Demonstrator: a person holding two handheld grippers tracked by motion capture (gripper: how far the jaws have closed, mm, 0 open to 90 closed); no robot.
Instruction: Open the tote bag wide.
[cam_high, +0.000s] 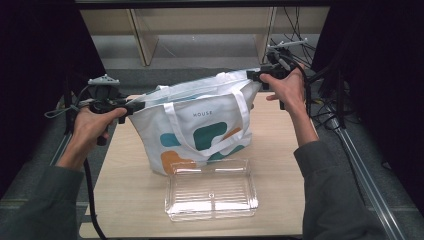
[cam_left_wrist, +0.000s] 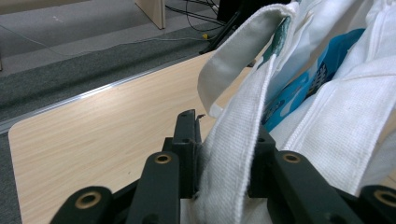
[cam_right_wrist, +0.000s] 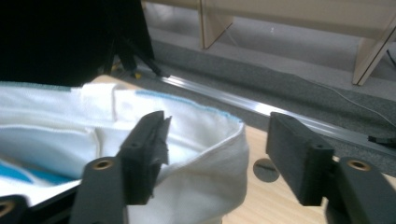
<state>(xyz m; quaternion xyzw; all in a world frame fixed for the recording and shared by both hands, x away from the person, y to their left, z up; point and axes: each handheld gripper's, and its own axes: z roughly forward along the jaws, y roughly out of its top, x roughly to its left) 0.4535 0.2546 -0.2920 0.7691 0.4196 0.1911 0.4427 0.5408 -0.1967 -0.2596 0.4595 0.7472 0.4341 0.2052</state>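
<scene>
- Tote bag (cam_high: 200, 127) stands upright mid-table, printed side toward the person, mouth pulled wide between both hands; clear plastic tray (cam_high: 211, 195) lies flat just in front of it, nearer the person.
- Left gripper (cam_high: 134, 106) at bag's left rim. Left gripper view: thick hem of white fabric (cam_left_wrist: 233, 154) sits between jaws, pads pressing on it — clenched on the bag rim, hold looks firm.
- Right gripper (cam_high: 254, 76) at bag's right top corner. Right gripper view: one jaw inside the mouth, other outside, rim fold (cam_right_wrist: 219, 154) between, but a clear gap on outer side — not yet gripping, pads apart from cloth.
- Risk 1: if right hand pulls outward before jaws bite, rim slips out, mouth collapses on that side, bag sags or tips toward left.
- Risk 2: right jaw may catch only inner layer of fold — weak pinch, lets go under tension.
- Risk 3: uneven pull w/ only left side anchored could drag bag across table (cam_high: 130, 195) into tray, nudging it toward the edge.
- Strap (cam_left_wrist: 233, 60) hangs loose nr left jaws; could snag.
</scene>
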